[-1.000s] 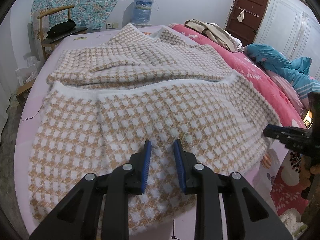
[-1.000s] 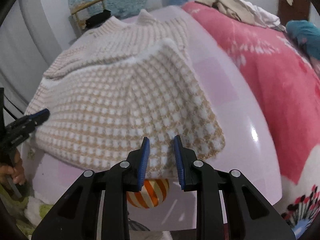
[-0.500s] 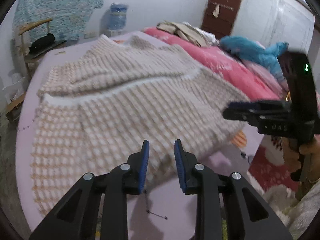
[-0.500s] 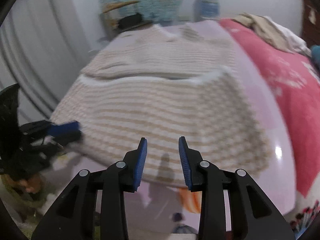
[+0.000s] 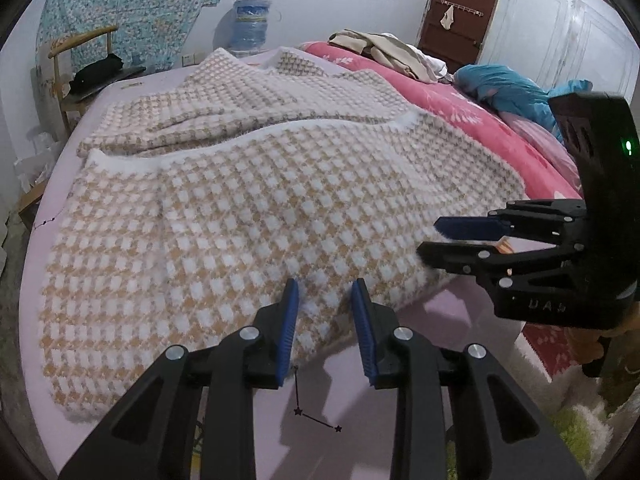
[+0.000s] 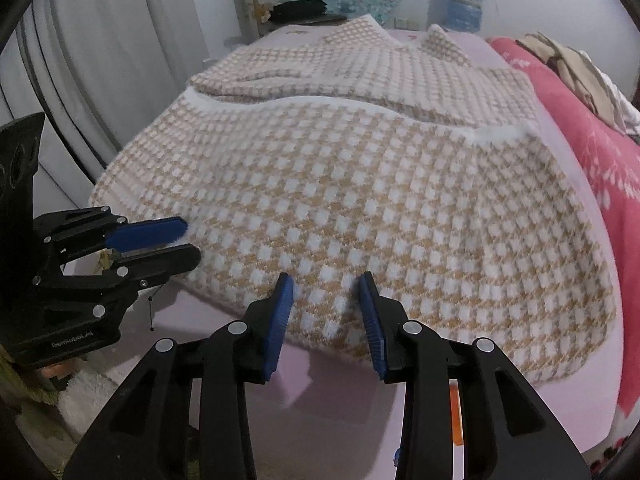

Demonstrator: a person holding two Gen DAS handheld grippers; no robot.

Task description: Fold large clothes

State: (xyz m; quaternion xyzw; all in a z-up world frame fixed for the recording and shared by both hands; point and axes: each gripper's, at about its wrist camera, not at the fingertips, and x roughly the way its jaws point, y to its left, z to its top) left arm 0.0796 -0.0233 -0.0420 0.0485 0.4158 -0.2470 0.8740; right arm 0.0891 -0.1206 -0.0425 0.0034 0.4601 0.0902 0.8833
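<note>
Swinging both grippers in toward each other, you've brought them from the outer corners of the sweater (image 5: 256,216) to the middle of its near hem. A sec ago the left gripper (image 5: 325,294) sat well over the knit w/ the right gripper (image 6: 326,286) barely in its view; now each one shows big in the other's camera, close beside the hem.

Left jaws are partly apart and opening, tips over the hem edge, nothing clamped between them. Right jaws are also partly apart, a bit wider than a sec ago, and empty; whether the lower finger brushes the knit in the left view is hard to tell, prob. just beside it.

The sweater lies flat on the bed (image 5: 404,396), checked tan and white, w/ its bottom part already folded up over the top half, white hem band running across the middle. Its near fold edge sits just short of the bed's edge.

So the last fold looks let go and you're re-setting. Next grab is likely on this near edge, for another fold.
</note>
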